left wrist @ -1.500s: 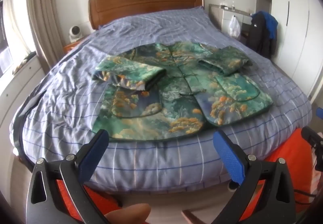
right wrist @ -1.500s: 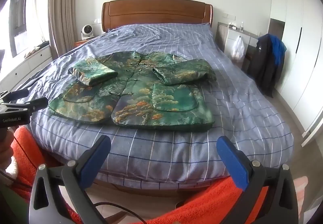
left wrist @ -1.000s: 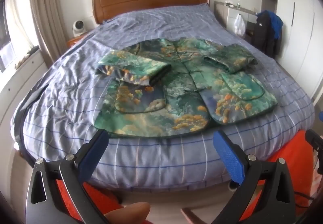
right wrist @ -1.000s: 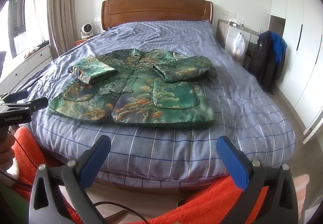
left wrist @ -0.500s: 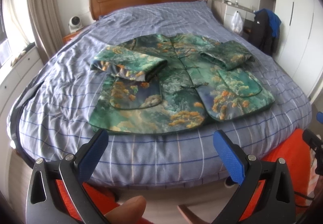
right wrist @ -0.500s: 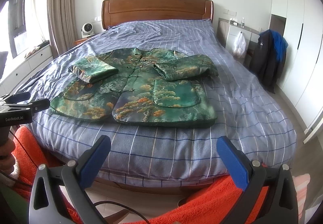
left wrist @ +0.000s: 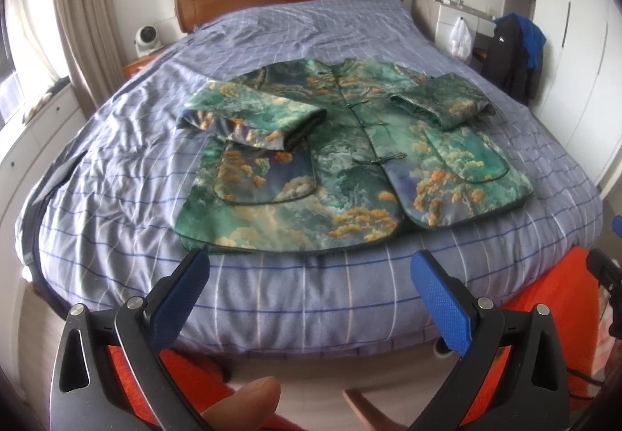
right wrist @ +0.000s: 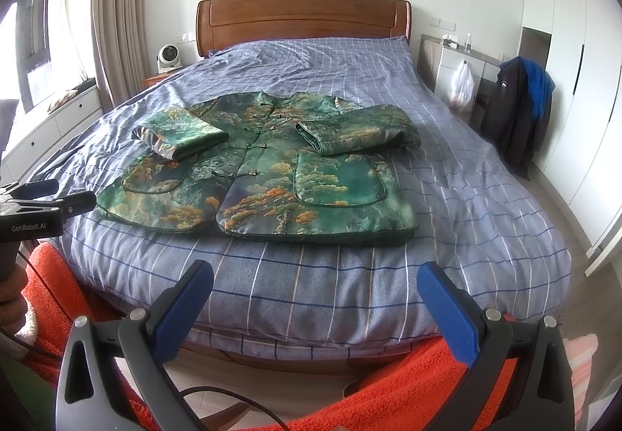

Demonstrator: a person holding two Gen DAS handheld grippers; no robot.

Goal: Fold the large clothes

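Note:
A green brocade jacket (left wrist: 350,155) with orange tree patterns lies flat, front up, on the bed; it also shows in the right wrist view (right wrist: 264,174). Both sleeves are folded in over the chest, the left sleeve (left wrist: 248,116) and the right sleeve (right wrist: 357,131). My left gripper (left wrist: 311,279) is open and empty, held off the foot of the bed near the jacket's hem. My right gripper (right wrist: 317,289) is open and empty, also short of the bed's foot edge. The left gripper's side (right wrist: 42,205) shows in the right wrist view.
The bed (right wrist: 486,221) has a blue checked cover and a wooden headboard (right wrist: 303,18). An orange fuzzy cloth (right wrist: 408,392) lies below the grippers. A dark coat (right wrist: 513,112) hangs on a chair at right. A small fan (right wrist: 168,55) stands on the left nightstand.
The left gripper has drifted a little closer and steadied facing the jacket. The right gripper has barely moved. The jacket has not changed.

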